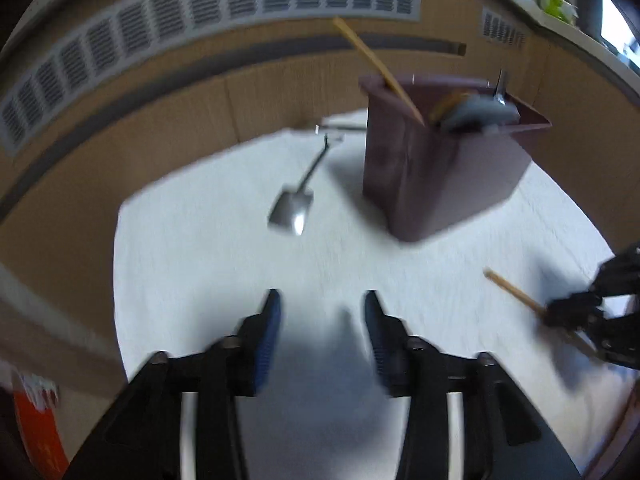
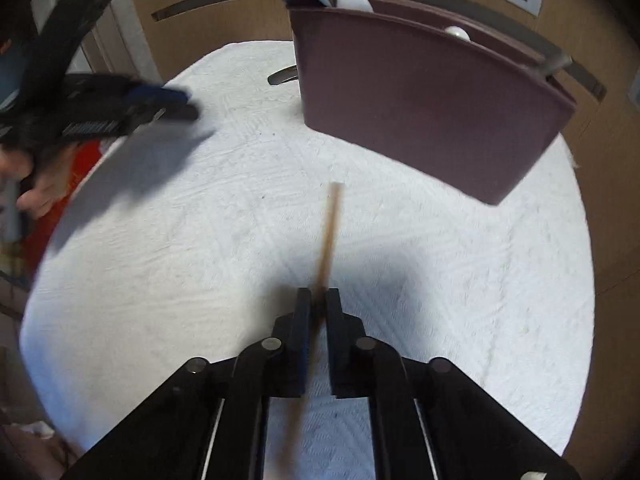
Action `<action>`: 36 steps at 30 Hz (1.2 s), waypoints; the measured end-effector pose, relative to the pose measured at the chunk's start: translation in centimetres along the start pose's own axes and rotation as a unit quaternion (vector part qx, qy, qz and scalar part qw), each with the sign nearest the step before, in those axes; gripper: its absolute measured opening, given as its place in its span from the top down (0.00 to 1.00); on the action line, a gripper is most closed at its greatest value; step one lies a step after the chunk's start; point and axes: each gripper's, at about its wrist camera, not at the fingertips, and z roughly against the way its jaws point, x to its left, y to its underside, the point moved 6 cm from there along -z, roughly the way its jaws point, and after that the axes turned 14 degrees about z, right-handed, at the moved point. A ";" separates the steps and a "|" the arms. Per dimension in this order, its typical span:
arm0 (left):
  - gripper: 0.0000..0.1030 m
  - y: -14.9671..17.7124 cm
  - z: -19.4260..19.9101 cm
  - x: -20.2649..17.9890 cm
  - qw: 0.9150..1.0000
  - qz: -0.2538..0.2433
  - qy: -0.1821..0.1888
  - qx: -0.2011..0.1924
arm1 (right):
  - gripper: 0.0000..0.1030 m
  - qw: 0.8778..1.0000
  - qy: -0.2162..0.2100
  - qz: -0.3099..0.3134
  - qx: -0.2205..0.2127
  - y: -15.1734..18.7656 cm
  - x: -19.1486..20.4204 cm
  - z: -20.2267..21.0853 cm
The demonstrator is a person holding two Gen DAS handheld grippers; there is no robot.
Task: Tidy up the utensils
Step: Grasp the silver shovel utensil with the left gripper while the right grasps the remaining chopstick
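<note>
wooden chopstick [image 2: 329, 232] pinched in right hand-held gripper [image 2: 318, 300]; left hand-held gripper [image 1: 322, 300] spread wide.

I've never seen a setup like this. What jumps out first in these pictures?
Probably the dark maroon bin standing on the white cloth, already stuffed with utensils. Just in front of it, the right hand-held gripper pinches a wooden chopstick pointing toward the bin. To the bin's left, a metal spoon lies loose on the cloth, ahead of the open, empty left hand-held gripper.
</note>
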 end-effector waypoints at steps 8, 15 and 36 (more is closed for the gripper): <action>0.41 -6.4 -10.2 -1.3 0.995 -0.077 -0.050 0.043 | 0.95 0.998 -0.012 -0.060 -0.031 2.7 -4.5 2.4; 0.79 -7.1 -10.8 0.5 0.998 -0.003 -0.033 0.047 | 0.77 0.995 -0.018 -0.072 -0.062 2.6 -5.7 3.4; 0.54 -7.2 -11.9 1.1 0.998 0.004 -0.026 0.052 | 0.08 0.994 0.008 -0.081 -0.067 4.6 -6.0 3.4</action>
